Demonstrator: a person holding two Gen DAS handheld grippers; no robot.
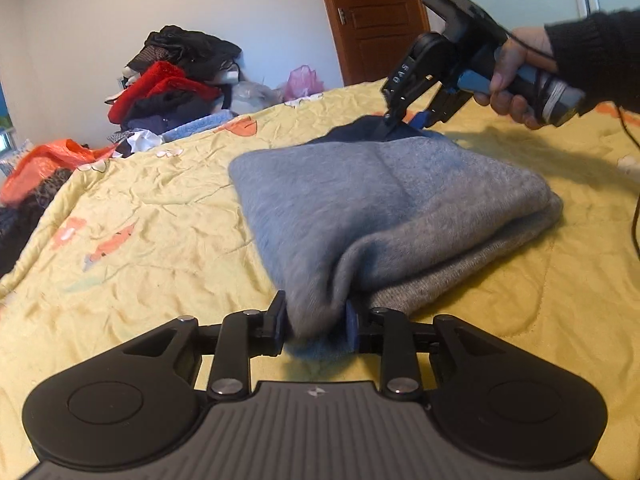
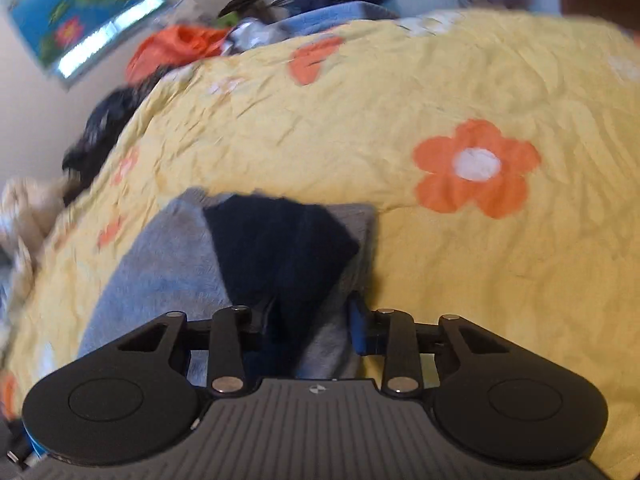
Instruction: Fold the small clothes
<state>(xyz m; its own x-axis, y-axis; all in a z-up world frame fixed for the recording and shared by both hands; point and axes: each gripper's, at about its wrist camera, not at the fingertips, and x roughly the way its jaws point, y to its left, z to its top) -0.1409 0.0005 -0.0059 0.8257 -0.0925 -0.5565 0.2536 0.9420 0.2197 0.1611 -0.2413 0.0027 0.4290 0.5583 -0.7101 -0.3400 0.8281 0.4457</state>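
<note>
Both claws [image 1: 316,322] [image 2: 312,322] gripping folded grey sweater [image 1: 384,200].

Folded sweater [image 1: 384,208] on the bed cover [image 1: 152,216], in the middle. Left gripper [image 1: 316,322] at the near corner of the sweater, cloth between its pads. Right gripper [image 1: 394,118] at the far edge, over a dark piece of clothing [image 2: 280,248] lying on the sweater. Pile of clothes [image 1: 176,76] far behind, to the left. Door [image 1: 372,16] behind, near the right.
</note>
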